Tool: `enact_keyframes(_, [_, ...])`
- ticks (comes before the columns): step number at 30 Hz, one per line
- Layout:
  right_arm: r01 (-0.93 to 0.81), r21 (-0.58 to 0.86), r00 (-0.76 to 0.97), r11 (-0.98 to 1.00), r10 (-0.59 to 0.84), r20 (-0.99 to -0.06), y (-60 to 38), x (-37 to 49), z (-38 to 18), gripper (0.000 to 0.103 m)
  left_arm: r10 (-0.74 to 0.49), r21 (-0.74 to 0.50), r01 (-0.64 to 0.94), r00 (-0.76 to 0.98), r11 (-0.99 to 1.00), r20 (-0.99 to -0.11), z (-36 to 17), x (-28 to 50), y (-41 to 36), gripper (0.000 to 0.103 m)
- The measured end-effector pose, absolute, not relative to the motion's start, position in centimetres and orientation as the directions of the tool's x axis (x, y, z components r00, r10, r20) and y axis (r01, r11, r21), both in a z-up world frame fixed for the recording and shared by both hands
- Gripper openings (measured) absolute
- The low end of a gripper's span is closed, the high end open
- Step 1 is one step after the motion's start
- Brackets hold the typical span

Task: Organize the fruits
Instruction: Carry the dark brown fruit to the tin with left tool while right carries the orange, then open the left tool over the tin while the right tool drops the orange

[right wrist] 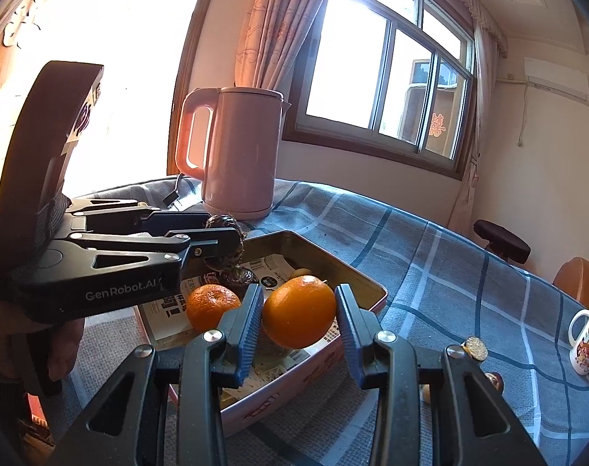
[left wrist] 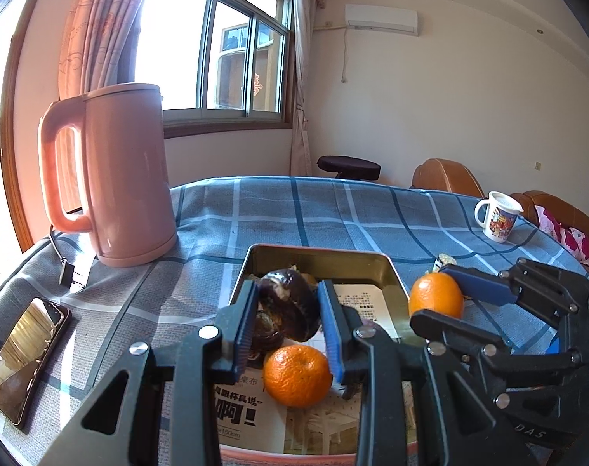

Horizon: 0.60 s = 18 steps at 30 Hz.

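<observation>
A metal tin (left wrist: 391, 272) lined with printed paper sits on the checked tablecloth; it also shows in the right wrist view (right wrist: 372, 291). My left gripper (left wrist: 288, 322) is shut on a dark wrinkled fruit (left wrist: 290, 303) and holds it over the tin. Below it a tangerine (left wrist: 297, 376) and another dark fruit (left wrist: 265, 334) lie in the tin. My right gripper (right wrist: 299, 316) is shut on an orange (right wrist: 299, 312) and holds it above the tin's near right side. The orange also shows in the left wrist view (left wrist: 436, 295). The tangerine (right wrist: 212, 306) lies to its left.
A pink kettle (left wrist: 123, 178) stands at the back left with its cord and plug (left wrist: 67, 272). A phone (left wrist: 26, 357) lies at the left edge. A printed mug (left wrist: 498, 215) stands at the far right. Small nuts and a gold-wrapped sweet (right wrist: 475, 347) lie right of the tin.
</observation>
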State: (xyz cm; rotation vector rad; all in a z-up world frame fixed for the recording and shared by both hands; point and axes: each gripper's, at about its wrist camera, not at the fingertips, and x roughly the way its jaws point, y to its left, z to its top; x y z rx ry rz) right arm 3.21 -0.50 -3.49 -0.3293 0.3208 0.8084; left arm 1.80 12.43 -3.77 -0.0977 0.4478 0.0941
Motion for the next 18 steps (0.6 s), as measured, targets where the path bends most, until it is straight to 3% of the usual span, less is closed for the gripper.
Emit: enact_keyframes(18, [-0.804, -0.144, 0.559, 0.577, 0.650, -0.514, 1.3, 4.1, -4.6, 0.041, 0.035, -0.071, -0.085, 0.847, 0.994, -0.531, -4.7, 2.9, 12.7, 0.034])
